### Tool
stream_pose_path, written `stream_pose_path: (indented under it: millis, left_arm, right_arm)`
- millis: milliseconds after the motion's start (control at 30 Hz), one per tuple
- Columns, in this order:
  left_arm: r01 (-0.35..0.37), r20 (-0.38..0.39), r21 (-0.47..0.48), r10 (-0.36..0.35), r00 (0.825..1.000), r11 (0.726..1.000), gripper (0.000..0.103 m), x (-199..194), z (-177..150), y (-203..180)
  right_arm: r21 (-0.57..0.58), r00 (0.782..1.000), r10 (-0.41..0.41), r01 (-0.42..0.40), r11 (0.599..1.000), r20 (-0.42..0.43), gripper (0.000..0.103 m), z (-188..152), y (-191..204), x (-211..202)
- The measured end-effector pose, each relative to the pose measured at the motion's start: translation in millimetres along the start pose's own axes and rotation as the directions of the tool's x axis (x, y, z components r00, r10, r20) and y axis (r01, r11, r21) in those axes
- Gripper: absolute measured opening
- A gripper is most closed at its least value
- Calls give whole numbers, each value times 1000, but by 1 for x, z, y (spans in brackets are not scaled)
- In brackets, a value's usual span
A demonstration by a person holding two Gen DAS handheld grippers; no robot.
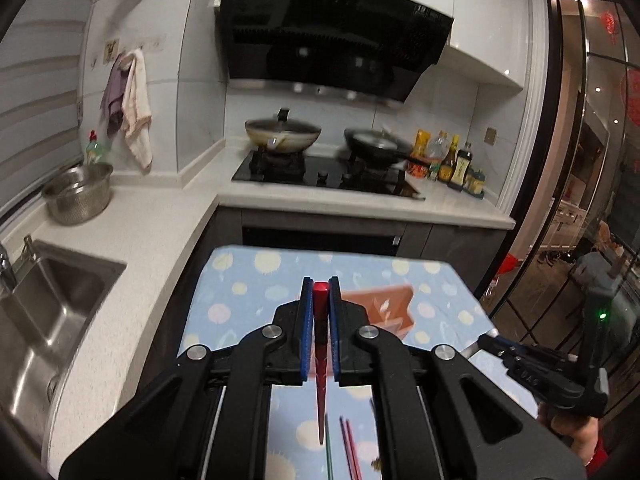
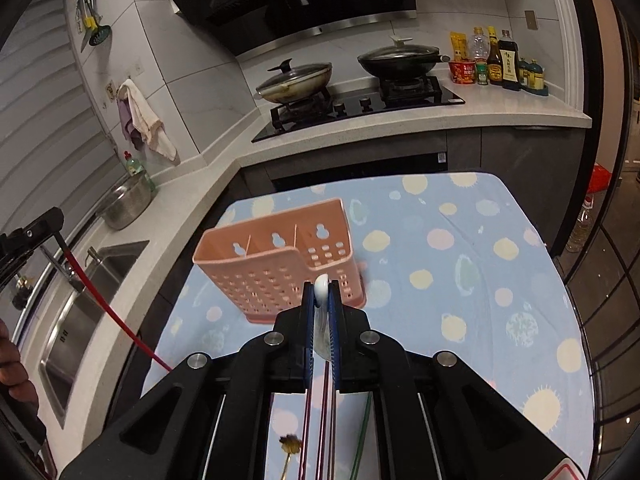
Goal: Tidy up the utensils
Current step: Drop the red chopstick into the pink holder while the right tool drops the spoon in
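My left gripper (image 1: pixel 320 286) is shut on a red chopstick (image 1: pixel 320 360), held above the table with the stick's thin end pointing back toward me. My right gripper (image 2: pixel 321 284) is shut on a white spoon (image 2: pixel 321 312), just in front of the pink perforated utensil holder (image 2: pixel 276 264). The holder stands on the blue dotted tablecloth (image 2: pixel 460 264) and has three compartments. The holder also shows in the left wrist view (image 1: pixel 384 308), beyond the left gripper. The red chopstick and left gripper appear at the left edge of the right wrist view (image 2: pixel 104 304). More chopsticks (image 1: pixel 348 452) lie on the cloth below.
A steel sink (image 1: pixel 48 312) and a white counter with a metal colander (image 1: pixel 78 194) are on the left. A stove with two lidded pans (image 2: pixel 352 76) is behind. Sauce bottles (image 2: pixel 500 64) stand at the back right. A glass door (image 1: pixel 592 200) is on the right.
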State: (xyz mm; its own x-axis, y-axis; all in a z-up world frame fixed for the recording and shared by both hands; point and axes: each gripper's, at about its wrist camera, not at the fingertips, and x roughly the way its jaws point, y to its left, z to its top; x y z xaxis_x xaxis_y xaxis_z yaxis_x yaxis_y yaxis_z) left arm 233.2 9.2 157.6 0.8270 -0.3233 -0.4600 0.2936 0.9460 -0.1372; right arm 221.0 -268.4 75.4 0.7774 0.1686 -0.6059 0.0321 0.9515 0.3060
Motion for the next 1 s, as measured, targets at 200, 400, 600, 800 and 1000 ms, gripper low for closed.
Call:
stream_pose_path:
  millis: [200, 400, 600, 800, 1000]
  left_arm:
    - [20, 124, 22, -22, 992, 1000, 7, 5, 54, -16]
    - [6, 154, 33, -11, 988, 999, 7, 34, 76, -23]
    - [-25, 95, 28, 22, 995, 999, 7, 76, 63, -15]
    - [-59, 8, -13, 59, 998, 998, 9, 108, 37, 3]
    - [-99, -3, -53, 99, 995, 994, 47, 102, 25, 15]
  right_arm:
    - [24, 998, 45, -46, 999, 42, 7, 46, 3, 25]
    - [35, 997, 57, -59, 998, 45, 7, 69, 8, 58]
    - [50, 999, 23, -21, 999, -25, 7, 61, -1, 101]
    - [35, 998, -34, 36, 999, -46, 15, 44, -7, 112]
    - [34, 999, -39, 40, 999, -26, 20, 39, -9, 93]
